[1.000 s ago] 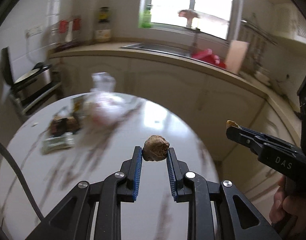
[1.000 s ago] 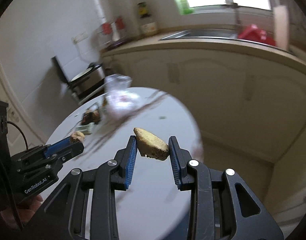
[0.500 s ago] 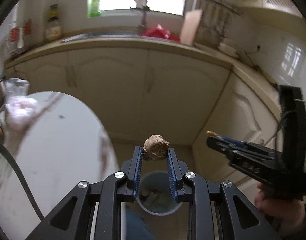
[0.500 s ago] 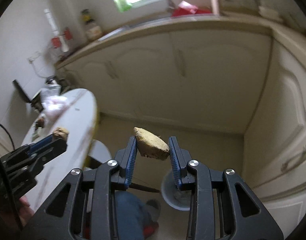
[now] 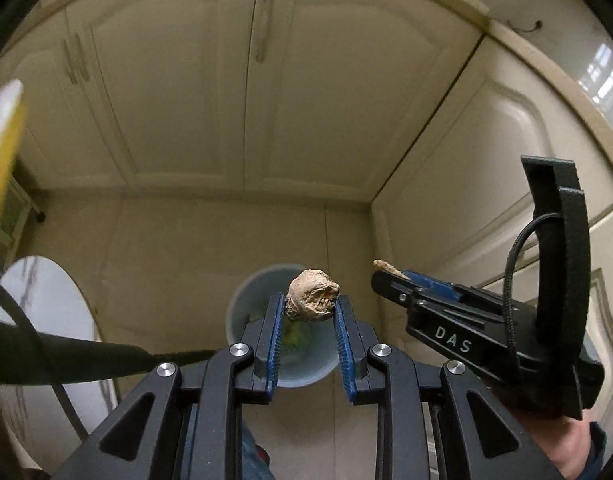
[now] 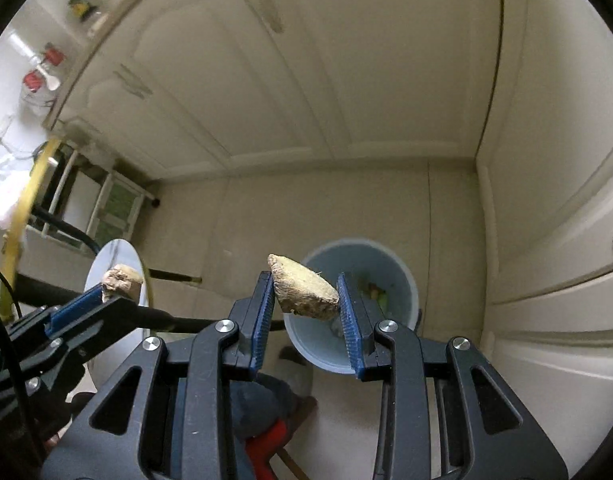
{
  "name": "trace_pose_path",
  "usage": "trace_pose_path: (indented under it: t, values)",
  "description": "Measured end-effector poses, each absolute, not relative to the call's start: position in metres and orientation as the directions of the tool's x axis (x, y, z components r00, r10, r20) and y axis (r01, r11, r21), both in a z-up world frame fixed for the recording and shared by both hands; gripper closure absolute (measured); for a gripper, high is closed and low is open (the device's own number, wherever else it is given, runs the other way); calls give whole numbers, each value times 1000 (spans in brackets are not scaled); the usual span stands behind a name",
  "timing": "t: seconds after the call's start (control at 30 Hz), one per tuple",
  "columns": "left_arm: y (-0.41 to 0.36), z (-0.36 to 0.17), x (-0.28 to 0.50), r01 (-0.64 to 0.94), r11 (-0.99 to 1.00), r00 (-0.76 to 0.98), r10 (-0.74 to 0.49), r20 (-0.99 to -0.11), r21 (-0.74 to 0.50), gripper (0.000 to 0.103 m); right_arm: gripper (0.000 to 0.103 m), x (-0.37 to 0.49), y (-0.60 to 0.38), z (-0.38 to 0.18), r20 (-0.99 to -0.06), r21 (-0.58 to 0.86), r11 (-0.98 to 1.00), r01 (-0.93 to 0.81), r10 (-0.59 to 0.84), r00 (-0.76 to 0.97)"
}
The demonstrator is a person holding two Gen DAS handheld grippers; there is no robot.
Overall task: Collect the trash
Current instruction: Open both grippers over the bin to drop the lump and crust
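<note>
My left gripper (image 5: 309, 306) is shut on a wrinkled brown lump (image 5: 312, 301), held above a pale blue bin (image 5: 242, 312) on the floor. My right gripper (image 6: 306, 292) is shut on a tan wedge-shaped scrap (image 6: 304, 291), with the blue bin (image 6: 402, 276) right behind it, a little to the right. Green and yellow scraps lie inside the bin. The left wrist view shows the right gripper (image 5: 380, 270) at the right, level with the lump. In the right wrist view the left gripper (image 6: 118, 286) with its lump (image 6: 121, 278) is at the left.
Cream cabinet doors (image 5: 234, 92) form a corner behind the bin. The round white table's yellow edge (image 6: 22, 208) curves at the far left, with a small white stool (image 5: 50, 312) below it. A person's trouser leg and red shoe (image 6: 266, 440) are under the grippers.
Both grippers swung away from the tabletop, tipped downward and sank toward the floor. The bin came into view and grew larger under them. Each still grips its scrap.
</note>
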State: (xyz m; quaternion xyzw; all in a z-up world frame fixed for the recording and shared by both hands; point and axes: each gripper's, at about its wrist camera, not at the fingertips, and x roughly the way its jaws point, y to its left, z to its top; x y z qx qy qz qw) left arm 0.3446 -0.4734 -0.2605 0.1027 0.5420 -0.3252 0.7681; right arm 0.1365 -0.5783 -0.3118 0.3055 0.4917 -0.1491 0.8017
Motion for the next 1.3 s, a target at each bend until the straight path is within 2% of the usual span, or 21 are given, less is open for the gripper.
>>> trace_pose_path:
  t: [0.27, 0.33, 0.4, 0.43, 0.53, 0.6, 0.67, 0.7, 0.77, 0.8, 1.1, 1.3]
  values:
    - [-498, -295, 377, 587, 782, 144, -356, -923, -210, 80, 72, 148, -586, -346, -901, 345, 751, 564, 95, 424]
    - [-505, -300, 380, 585, 785, 138, -347, -928, -206, 75, 71, 151, -588, -350, -904, 341, 750, 567, 95, 417]
    - [-509, -303, 382, 585, 783, 128, -344, -930, -209, 59, 71, 152, -589, -352, -908, 333, 748, 574, 90, 409]
    - [-500, -302, 376, 586, 784, 131, -343, -930, -207, 58, 70, 152, -589, -353, -909, 331, 746, 579, 87, 407]
    - [-502, -301, 376, 587, 784, 141, -342, -929, -200, 52, 53, 150, -588, -355, -909, 332, 735, 592, 81, 410]
    - [-501, -301, 375, 584, 789, 152, -338, -929, -191, 44, 46, 146, -589, -355, -908, 334, 727, 599, 77, 412]
    - [-502, -300, 370, 583, 791, 164, -338, -927, -186, 43, 29, 141, -591, -354, -906, 336, 721, 605, 72, 418]
    - [-501, -297, 365, 583, 792, 170, -338, -926, -182, 42, 24, 139, -591, -352, -904, 338, 720, 607, 69, 422]
    - [-501, -292, 358, 589, 790, 193, -341, -920, -169, 39, 4, 134, -593, -349, -903, 331, 710, 622, 46, 427]
    - [-495, -287, 352, 594, 787, 202, -345, -916, -166, 34, 1, 131, -594, -346, -901, 331, 698, 635, 32, 434]
    - [-487, -252, 315, 629, 769, 329, -396, -857, -114, 11, 0, 110, -597, -307, -879, 329, 665, 671, -45, 475]
    - [-463, -211, 289, 644, 756, 385, -451, -805, -116, 10, 0, 98, -589, -260, -837, 345, 657, 670, -107, 536]
